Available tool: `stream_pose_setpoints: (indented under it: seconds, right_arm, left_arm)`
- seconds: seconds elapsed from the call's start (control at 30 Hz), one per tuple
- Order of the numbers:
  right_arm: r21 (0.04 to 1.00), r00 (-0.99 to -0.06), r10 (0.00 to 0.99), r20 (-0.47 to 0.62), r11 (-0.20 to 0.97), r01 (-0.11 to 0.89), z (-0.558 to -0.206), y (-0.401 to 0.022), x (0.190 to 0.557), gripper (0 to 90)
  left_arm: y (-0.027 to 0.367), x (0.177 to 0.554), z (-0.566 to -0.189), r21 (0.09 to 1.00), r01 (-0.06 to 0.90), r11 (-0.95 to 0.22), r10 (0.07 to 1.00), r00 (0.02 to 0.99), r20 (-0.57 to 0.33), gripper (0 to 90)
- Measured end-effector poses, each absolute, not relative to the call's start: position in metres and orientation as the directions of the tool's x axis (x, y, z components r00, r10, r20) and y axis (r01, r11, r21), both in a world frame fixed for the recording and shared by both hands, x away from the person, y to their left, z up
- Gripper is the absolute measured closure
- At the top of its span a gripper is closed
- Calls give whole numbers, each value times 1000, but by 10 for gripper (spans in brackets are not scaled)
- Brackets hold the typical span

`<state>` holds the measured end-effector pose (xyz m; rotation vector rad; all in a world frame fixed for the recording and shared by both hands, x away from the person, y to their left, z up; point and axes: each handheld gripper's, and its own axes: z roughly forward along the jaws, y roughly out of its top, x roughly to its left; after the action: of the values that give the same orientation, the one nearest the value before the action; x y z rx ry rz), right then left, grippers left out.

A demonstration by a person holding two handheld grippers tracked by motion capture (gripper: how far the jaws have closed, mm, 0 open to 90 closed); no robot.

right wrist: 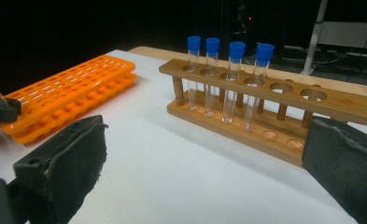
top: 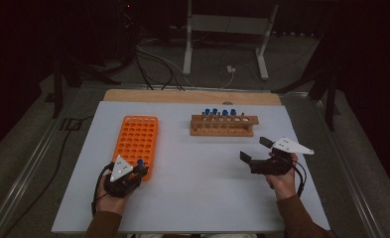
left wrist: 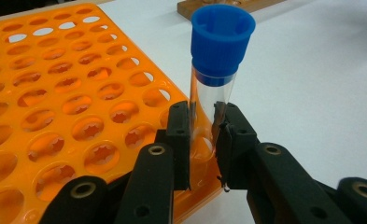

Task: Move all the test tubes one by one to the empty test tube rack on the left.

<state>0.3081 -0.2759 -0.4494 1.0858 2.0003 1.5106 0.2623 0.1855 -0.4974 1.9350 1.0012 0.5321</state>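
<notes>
tube (left wrist: 214, 93) bottom hidden behind left hand-held gripper (left wrist: 203, 140) pads, can't tell if seated in orange rack (left wrist: 55, 93); rack cut off at left edge; right hand-held gripper (right wrist: 204, 172) cut by frame.

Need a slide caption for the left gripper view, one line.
Left claw shut on a blue-capped test tube, upright at the near corner of the orange rack.

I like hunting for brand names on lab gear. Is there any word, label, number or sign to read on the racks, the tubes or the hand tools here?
No readable text anywhere.
Orange rack: plain plastic, no marks.
Wooden rack: bare wood, no label.
Capped tubes: blue caps and clear walls, no print.
Tube in the left gripper: its cap has moulded notches, no letters.
Right gripper: its grey plate is blank.
</notes>
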Motion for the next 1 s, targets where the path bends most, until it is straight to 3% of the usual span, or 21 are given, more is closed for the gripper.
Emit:
stream_pose_setpoints:
  seconds: [0.03, 0.07, 0.2, 0.33, 0.63, 0.8, 0.93, 0.97, 1.0]
  right_arm:
    - [935, -614, 779, 129, 112, 338, -450, -276, 308, 0]
    - [935, -614, 778, 130, 110, 338, -450, -276, 308, 0]
    - [935, -615, 778, 130, 112, 338, -450, -275, 308, 0]
    - [935, -618, 776, 129, 113, 336, -450, -274, 308, 0]
    - [936, -620, 776, 116, 123, 329, -449, -270, 308, 0]
    - [939, -620, 775, 121, 113, 324, -443, -269, 309, 0]
    - [941, -623, 774, 113, 117, 316, -438, -268, 311, 0]
    - [942, -624, 774, 108, 120, 312, -435, -268, 313, 0]
    - [942, -624, 774, 108, 120, 312, -435, -268, 313, 0]
  left_arm:
    - [186, 262, -497, 849, 439, -293, 808, 589, -26, 735]
    - [186, 261, -496, 856, 429, -288, 806, 592, -25, 659]
    - [190, 256, -487, 890, 384, -247, 810, 585, -28, 634]
    - [193, 256, -486, 887, 394, -241, 814, 580, -36, 775]
    - [192, 257, -487, 881, 407, -243, 808, 587, -49, 763]
    - [194, 256, -486, 887, 420, -193, 801, 589, -104, 585]
    - [197, 253, -483, 900, 401, -169, 792, 599, -118, 541]
    - [198, 252, -482, 904, 396, -162, 795, 595, -118, 454]
    - [198, 251, -481, 907, 391, -157, 797, 593, -118, 454]
